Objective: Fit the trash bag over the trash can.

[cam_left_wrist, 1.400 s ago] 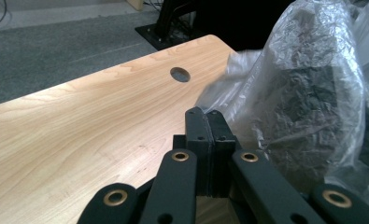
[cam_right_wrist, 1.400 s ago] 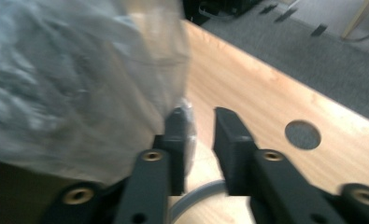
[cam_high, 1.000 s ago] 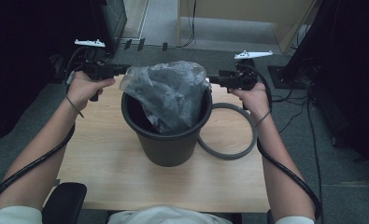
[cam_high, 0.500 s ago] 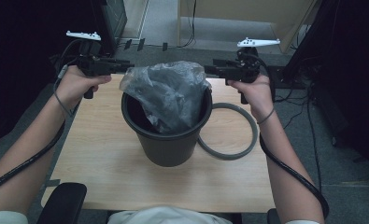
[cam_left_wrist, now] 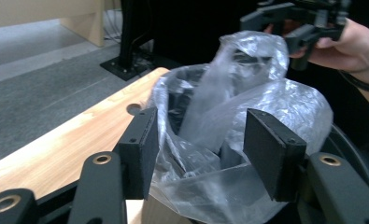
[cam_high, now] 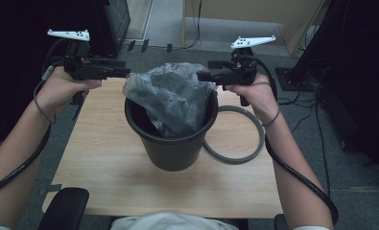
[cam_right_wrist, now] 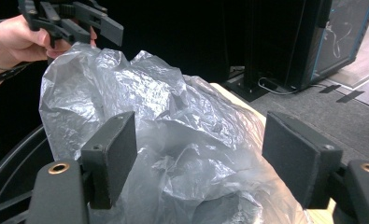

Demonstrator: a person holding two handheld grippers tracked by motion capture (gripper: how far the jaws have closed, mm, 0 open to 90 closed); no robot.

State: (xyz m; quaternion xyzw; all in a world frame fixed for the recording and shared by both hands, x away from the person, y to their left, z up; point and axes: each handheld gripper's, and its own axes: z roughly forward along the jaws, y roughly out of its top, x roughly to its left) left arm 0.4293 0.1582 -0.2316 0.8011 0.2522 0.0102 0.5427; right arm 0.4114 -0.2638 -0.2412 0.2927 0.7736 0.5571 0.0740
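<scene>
High view | crumpled grey bag (cam_high: 170, 98) heaped in black bin (cam_high: 170, 148) | both tongs wide, empty

A grey ring (cam_high: 235, 136) lies flat on the wooden table (cam_high: 105, 163), below the right claw and touching the far side of the bin as that claw sees it. A dark cabinet (cam_high: 114, 19) stands on the grey floor beyond the left claw; a black stand (cam_high: 316, 48) rises beside the right claw
</scene>
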